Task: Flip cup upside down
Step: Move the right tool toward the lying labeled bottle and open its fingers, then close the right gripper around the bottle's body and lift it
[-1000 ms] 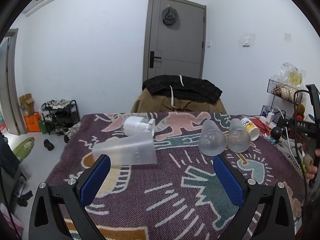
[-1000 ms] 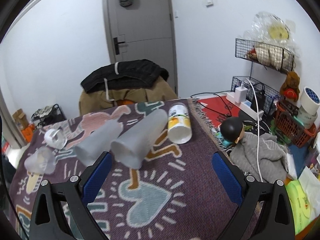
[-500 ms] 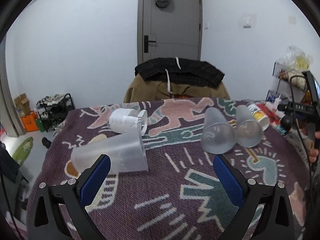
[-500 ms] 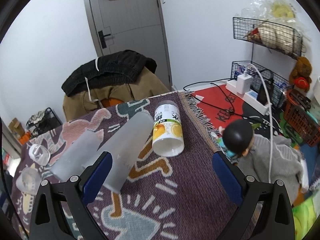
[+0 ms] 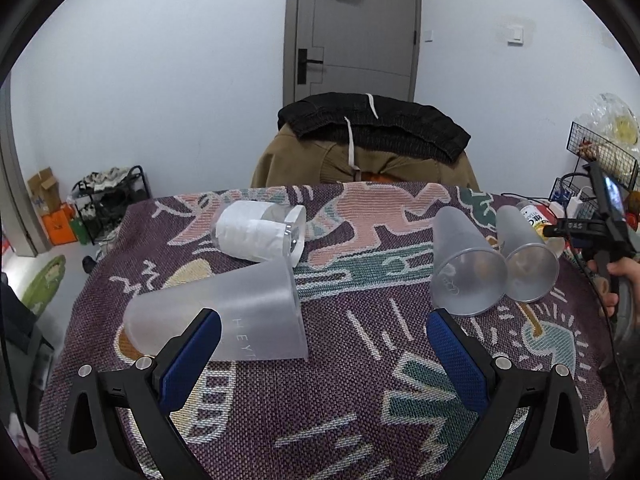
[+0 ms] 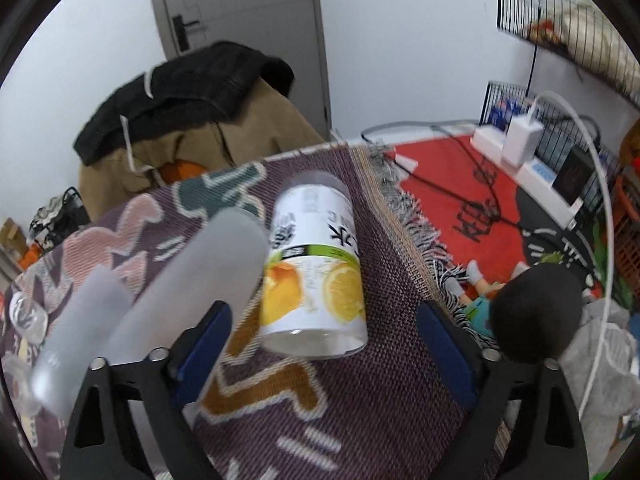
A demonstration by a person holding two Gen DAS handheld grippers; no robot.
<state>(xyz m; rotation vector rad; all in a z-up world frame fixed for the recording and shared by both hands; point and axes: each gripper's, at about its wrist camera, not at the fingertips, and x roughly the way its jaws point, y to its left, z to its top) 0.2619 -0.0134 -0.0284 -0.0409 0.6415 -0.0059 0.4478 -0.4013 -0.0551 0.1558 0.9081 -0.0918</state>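
Cup (image 6: 316,270) with the lemon label lies on its side near the cloth's (image 6: 384,392) fringed right edge, mouth toward the right gripper (image 6: 322,338), which hovers spread wide with the cup between its fingers' line and nothing held. Two frosted cups (image 6: 192,280) lie just left of it. Left gripper (image 5: 322,346) is also spread and empty, a frosted cup (image 5: 240,312) behind its left finger, bare cloth between.

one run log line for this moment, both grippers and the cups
left gripper: open, empty | right gripper: open, lemon-label cup between jaws, ungripped | frosted cups: on their sides | flip: not done
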